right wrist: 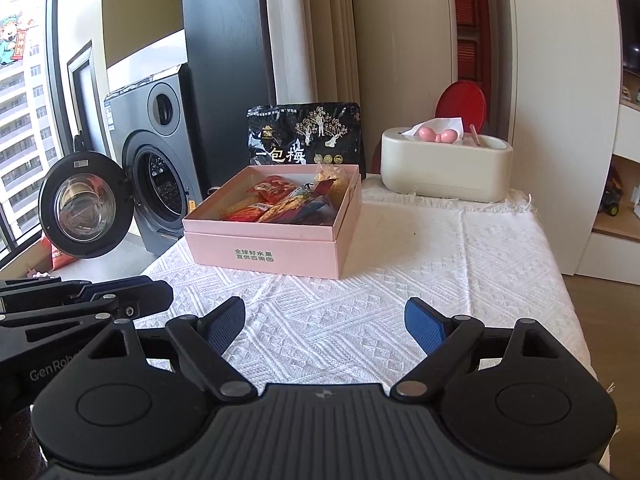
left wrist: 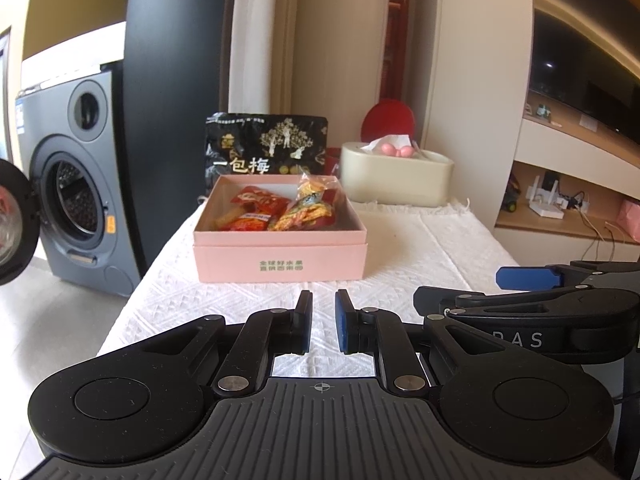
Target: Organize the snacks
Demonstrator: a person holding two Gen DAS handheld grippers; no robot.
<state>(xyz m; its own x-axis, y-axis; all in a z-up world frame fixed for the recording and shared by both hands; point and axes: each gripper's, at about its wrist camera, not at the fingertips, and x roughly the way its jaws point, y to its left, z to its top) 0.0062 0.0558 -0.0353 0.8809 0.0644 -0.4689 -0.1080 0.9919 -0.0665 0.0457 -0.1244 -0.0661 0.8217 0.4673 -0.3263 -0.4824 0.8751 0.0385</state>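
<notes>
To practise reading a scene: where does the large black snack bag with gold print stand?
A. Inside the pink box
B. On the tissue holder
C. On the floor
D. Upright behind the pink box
D: the large black snack bag with gold print stands upright behind the open pink cardboard box.

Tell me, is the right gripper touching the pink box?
Apart. In the right wrist view, the right gripper has its jaws open and empty above bare white tablecloth, which shows between them and the pink box.

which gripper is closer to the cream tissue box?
Right, by a small margin. The right gripper sits on the tissue box side of the table; the left gripper is further across, facing the pink box.
</notes>
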